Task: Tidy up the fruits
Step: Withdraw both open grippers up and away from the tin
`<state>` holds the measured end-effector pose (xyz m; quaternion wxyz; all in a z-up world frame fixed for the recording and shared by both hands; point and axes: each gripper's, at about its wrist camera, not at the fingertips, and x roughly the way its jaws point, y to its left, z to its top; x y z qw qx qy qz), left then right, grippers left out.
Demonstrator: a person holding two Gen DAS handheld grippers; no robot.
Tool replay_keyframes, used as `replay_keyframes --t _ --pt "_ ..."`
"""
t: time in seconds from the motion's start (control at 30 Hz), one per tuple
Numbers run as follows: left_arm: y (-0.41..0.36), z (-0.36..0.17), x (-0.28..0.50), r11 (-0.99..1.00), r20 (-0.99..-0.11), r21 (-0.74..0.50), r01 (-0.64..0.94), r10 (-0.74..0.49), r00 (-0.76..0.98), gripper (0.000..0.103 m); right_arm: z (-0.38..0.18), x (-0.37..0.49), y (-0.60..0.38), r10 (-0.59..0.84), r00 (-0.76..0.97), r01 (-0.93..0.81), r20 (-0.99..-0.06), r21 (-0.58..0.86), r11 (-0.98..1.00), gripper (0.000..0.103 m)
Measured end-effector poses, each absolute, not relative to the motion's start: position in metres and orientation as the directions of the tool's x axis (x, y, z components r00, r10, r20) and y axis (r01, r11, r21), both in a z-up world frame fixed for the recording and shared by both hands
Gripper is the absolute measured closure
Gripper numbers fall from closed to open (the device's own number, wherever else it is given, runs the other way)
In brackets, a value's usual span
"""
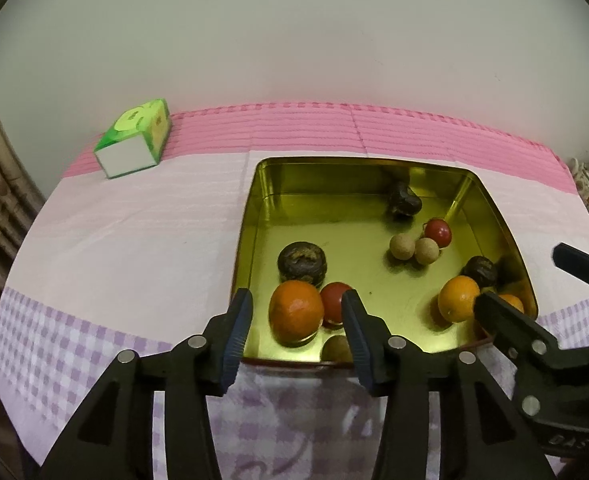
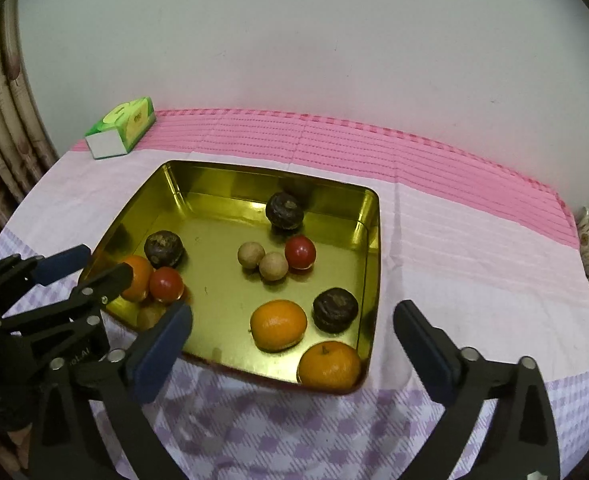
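Hovering over the near edge of a gold tin tray [image 2: 368, 240], two hand-held grippers stand with jaws spread and nothing between them. Every fruit in view already sits inside the tray, which rests on a pink-and-lilac cloth [image 2: 474, 240] covering the counter; none lies loose on the cloth. By that measure the gathering looks done, while any sorting by kind appears unfinished: the pieces are scattered in mixed clusters rather than grouped.

The left hand-held gripper [image 1: 296, 320] frames an orange [image 1: 296, 312] at the tray's near-left corner, the fruit sitting between and just beyond its open fingers, with a red fruit [image 1: 334, 300] touching the orange and a dark wrinkled fruit [image 1: 302, 262] just behind. A small brownish fruit [image 1: 336, 348] lies at the near wall, partly hidden by the inner finger.

The right hand-held gripper [image 2: 294, 328] is open wide above the near-right corner, where two oranges [image 2: 279, 325] [image 2: 329, 365] and another dark fruit [image 2: 335, 309] lie close together; the nearer orange rests against the tray wall. Mid-tray, two pale round fruits [image 2: 262, 261] touch each other beside a second red fruit [image 2: 300, 252], and a third dark fruit [image 2: 284, 210] stands near the far wall. A green tissue box [image 2: 120, 128] sits well apart at the far left.
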<state>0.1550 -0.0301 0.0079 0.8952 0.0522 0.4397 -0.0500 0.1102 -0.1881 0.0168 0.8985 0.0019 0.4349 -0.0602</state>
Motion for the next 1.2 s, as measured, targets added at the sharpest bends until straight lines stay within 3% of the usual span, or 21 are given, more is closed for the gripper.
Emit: replay_keyframes --t 0.27,1.2 --pt "-0.019 0.011 0.14 0.992 -0.784 0.077 0.095 0.001 0.621 0.047 0.019 0.092 -0.193 -0.1 0.605 0.138 -0.79 -0.02 0.99 0.001" --pt "-0.022 0.012 0.123 0.992 -0.781 0.093 0.081 0.022 0.624 0.046 0.011 0.069 -0.186 -0.113 0.6 0.138 -0.792 -0.036 0.99 0.001"
